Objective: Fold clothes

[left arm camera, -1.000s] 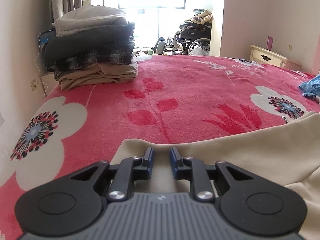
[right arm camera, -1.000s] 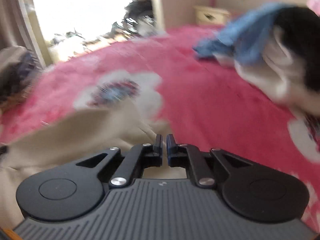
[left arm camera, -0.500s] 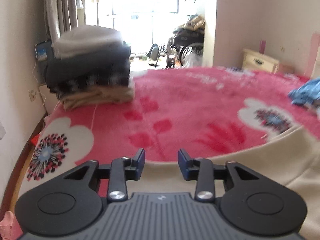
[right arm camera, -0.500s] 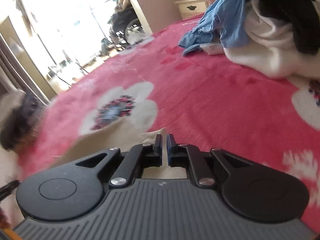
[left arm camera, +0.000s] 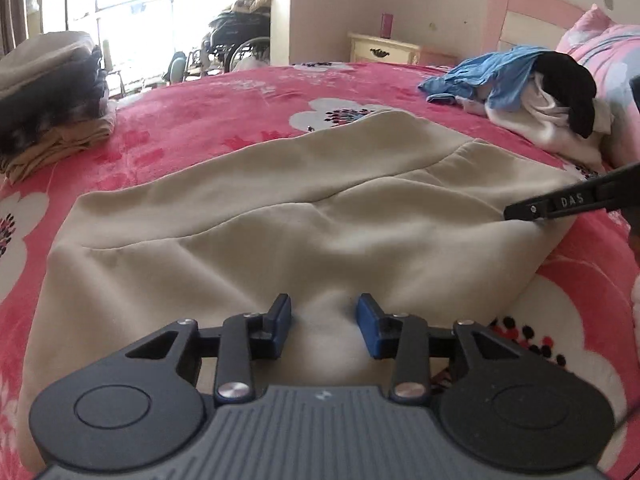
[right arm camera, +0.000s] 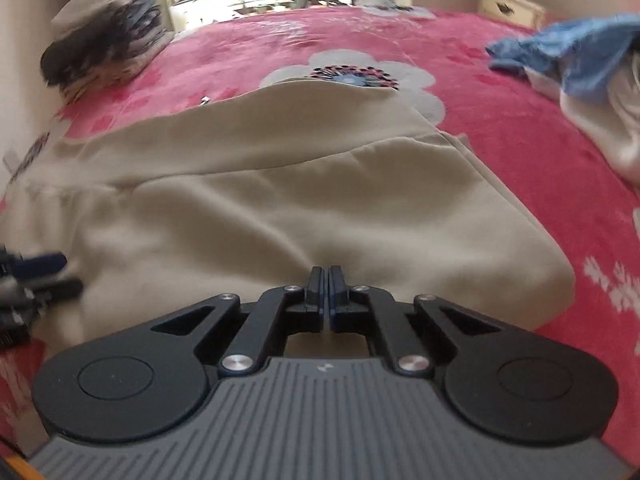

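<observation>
Left gripper: the jaws stand apart. Nothing is clamped; a raised pucker of the beige garment lies in the gap, and the blue pads do not press on it.

Right gripper: the jaws are together, pad against pad. The tips rest low over the garment's near edge; whether any cloth is pinched between them cannot be told. In the left wrist view this gripper enters from the right as a dark finger whose tip sits at the garment's right edge.

Garment: it lies spread on the bed, directly ahead of both grippers. It is folded over itself, with one layer's edge running as a long seam line across the middle. Its right end is a rounded fold; its far edge reaches a white flower of the bed cover. In the right wrist view the left gripper appears blurred at the left border, over the garment's left part.

Surroundings:
- Stack of folded clothes, far left on the bed, well apart from the garment. Beige item at the bottom, dark and checked items above, a pale one on top.
- Heap of unfolded clothes, far right on the bed: blue, black and white pieces, near the garment's far right corner but not touching it.
- Pillow, pink, beyond the heap.
- Nightstand against the far wall.
- Wheelchair by the bright window.
</observation>
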A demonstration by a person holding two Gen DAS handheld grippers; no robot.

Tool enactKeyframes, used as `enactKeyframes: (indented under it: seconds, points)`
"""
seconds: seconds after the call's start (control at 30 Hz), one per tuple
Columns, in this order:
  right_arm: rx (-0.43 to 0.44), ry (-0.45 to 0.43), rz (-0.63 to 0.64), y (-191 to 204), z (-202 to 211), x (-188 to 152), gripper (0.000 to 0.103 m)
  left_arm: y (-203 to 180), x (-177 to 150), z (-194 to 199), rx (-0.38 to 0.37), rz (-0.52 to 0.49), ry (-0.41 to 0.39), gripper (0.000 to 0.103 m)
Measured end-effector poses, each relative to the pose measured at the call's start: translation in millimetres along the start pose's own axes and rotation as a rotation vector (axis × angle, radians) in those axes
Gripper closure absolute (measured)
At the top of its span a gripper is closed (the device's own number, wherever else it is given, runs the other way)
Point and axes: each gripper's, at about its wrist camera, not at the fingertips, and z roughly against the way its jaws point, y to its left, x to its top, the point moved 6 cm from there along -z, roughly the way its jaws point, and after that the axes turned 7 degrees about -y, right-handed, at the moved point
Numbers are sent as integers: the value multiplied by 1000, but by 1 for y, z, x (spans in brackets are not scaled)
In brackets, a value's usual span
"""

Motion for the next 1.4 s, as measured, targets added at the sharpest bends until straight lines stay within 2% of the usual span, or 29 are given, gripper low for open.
enactKeyframes:
  seconds: [0.23,0.7,1.4]
  points:
    - [29,-9,-82,-6,2,-3,103,1,0,0,21,12,-1,63]
    - [46,-26,-127,-8,5,-4,103,-2,0,1,83,77,-17,61]
    - [43,-46,-109,-6,7,-6,103,-3,0,1,96,87,-14,60]
